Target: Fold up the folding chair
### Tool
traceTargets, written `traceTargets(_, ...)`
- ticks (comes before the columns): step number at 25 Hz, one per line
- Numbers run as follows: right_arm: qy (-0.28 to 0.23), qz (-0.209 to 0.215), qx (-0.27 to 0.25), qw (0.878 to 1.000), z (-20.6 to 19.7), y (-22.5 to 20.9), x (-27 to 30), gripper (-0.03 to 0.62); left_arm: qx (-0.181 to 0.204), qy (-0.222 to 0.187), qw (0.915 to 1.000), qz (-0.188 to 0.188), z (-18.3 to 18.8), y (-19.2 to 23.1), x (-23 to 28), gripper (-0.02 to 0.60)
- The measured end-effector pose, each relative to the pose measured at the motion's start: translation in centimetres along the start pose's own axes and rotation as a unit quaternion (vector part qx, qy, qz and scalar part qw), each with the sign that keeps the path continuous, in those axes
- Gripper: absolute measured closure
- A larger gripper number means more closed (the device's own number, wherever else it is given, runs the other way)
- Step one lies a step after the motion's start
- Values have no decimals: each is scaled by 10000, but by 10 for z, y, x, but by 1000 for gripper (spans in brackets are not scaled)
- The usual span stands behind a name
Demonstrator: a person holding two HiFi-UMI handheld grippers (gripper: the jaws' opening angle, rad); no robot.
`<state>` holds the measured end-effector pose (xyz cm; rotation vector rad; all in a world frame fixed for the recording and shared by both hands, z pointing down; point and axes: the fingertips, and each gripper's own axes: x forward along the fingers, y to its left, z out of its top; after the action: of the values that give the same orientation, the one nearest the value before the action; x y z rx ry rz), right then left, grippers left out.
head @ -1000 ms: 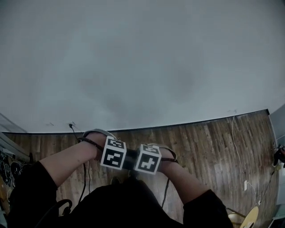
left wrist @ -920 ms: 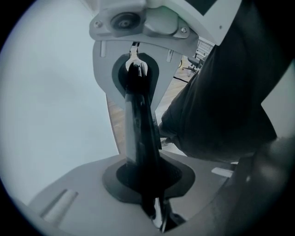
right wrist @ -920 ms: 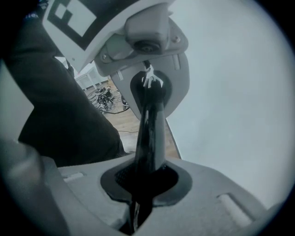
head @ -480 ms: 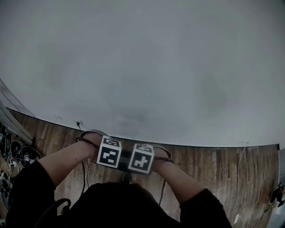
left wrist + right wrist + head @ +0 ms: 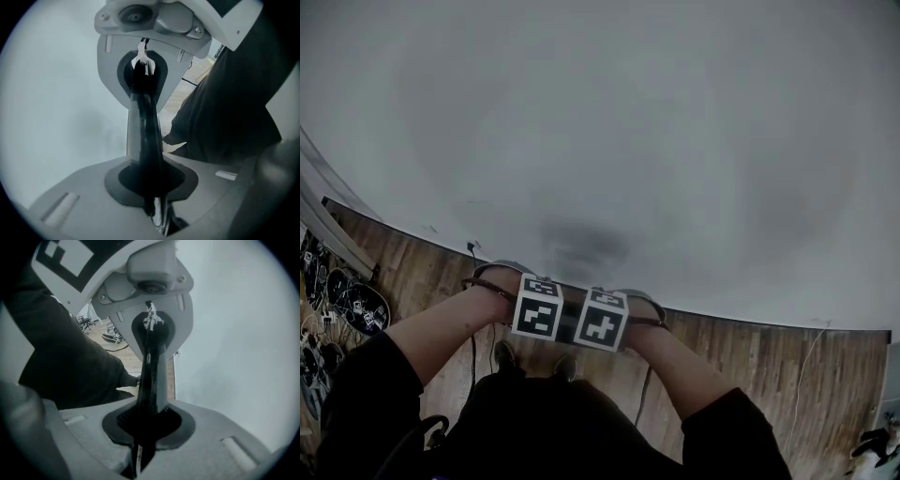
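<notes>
At the wall's (image 5: 609,131) left end lies some clutter (image 5: 352,305). In front of the wall, close to the person's body, the left tool (image 5: 146,140) and right tool (image 5: 149,380) are held side by side, each pinched narrow with nothing in it. The chair shows in no view — not even on the floor (image 5: 750,366) along the wall's foot — so its direction, its long axis and the nearer hand cannot be told; folding, I judge, has not begun.
</notes>
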<state>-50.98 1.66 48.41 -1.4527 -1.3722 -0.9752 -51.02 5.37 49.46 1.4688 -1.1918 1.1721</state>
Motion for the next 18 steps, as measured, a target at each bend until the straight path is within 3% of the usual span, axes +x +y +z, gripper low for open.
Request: traceTargets(18,46,53,208,9998,6,-60,21,540,18,1,10000,-29,-24,57,16,523)
